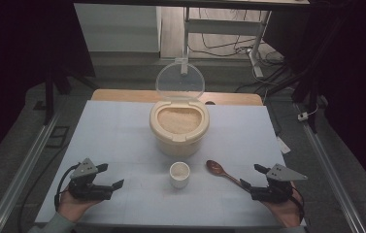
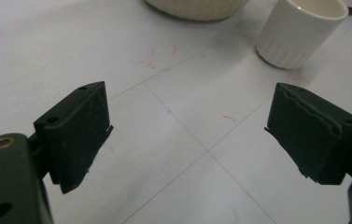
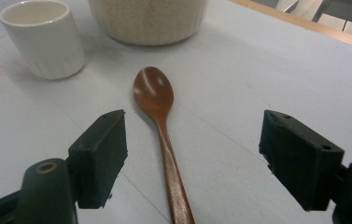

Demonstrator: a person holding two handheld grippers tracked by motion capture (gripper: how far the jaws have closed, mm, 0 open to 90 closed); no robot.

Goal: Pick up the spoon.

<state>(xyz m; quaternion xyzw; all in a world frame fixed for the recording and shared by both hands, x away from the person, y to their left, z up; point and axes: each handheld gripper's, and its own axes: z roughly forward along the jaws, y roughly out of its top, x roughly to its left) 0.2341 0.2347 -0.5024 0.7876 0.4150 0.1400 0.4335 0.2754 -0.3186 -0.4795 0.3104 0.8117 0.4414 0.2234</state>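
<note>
Two grippers are resting low over the white table point(image 1: 112, 126), one in each of the person's two hands. The left gripper point(image 1: 108, 176) is sitting near the table's left front corner with its jaws standing wide apart and nothing between them; in the left gripper view point(image 2: 187, 126) only bare table surface is lying in the gap. The right gripper point(image 1: 253, 175) is sitting near the right front corner, jaws likewise spread wide and gripping nothing.

One wooden spoon point(image 1: 222, 172) is lying flat on the table, its bowl pointing toward the middle and its handle running back toward the right gripper. In the right gripper view the spoon point(image 3: 162, 135) is lying lengthwise in the gap between the two jaws (neither pad is touching it), with the bowl farther out and the handle running off the bottom edge.

One small white ribbed cup point(image 1: 179, 174) is standing upright just left of the spoon's bowl, between the two grippers; it is showing at the top right of the left gripper view point(image 2: 299, 32) and at the top left of the right gripper view point(image 3: 43, 37). Behind the cup, one cream-coloured container point(image 1: 178, 130) is standing open, filled with pale grain, and its one clear round lid point(image 1: 180, 80) is standing hinged upright at the back.
</note>
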